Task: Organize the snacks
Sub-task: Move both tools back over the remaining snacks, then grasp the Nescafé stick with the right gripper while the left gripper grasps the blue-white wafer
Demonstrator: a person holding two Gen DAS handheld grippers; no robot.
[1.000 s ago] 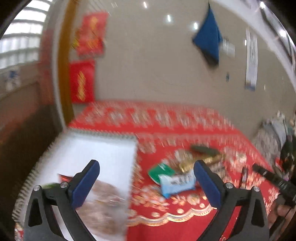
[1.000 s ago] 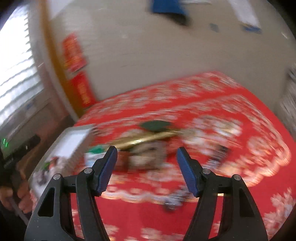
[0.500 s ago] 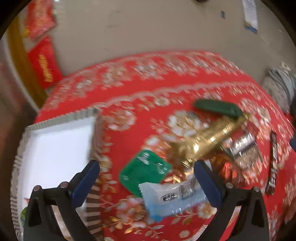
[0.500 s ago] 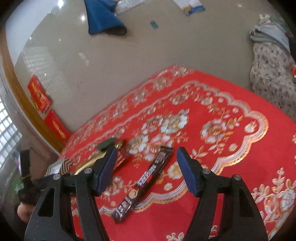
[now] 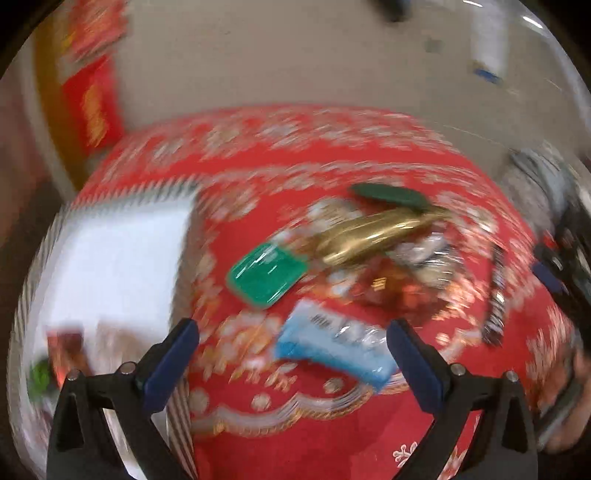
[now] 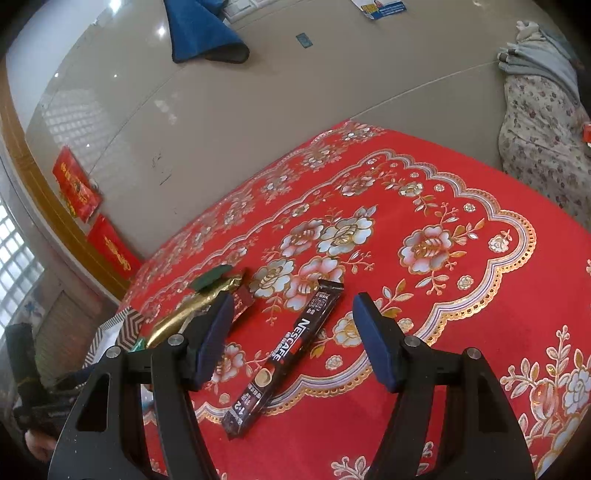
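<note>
Snacks lie on a red flowered tablecloth (image 6: 461,325). In the blurred left wrist view a light blue packet (image 5: 332,347) lies between the fingers of my open, empty left gripper (image 5: 290,349). Behind it are a green packet (image 5: 266,277), a gold wrapped snack (image 5: 373,232), a dark green packet (image 5: 388,194) and a dark stick (image 5: 495,295). A white box with a striped rim (image 5: 110,258) stands at the left, snacks in its near corner. My right gripper (image 6: 291,339) is open and empty above a black Nescafe stick (image 6: 291,354).
The gold snack (image 6: 188,314) and the box's patterned corner (image 6: 125,328) show left of my right gripper. Beige floor lies beyond the table, with a blue cloth (image 6: 203,33), red paper items (image 6: 74,184) and a floral bundle (image 6: 543,122).
The left view has pulled back and turned blurred; the blue packet now lies between its fingers. The right gripper has moved nearer to the Nescafe stick. Both stay open.
</note>
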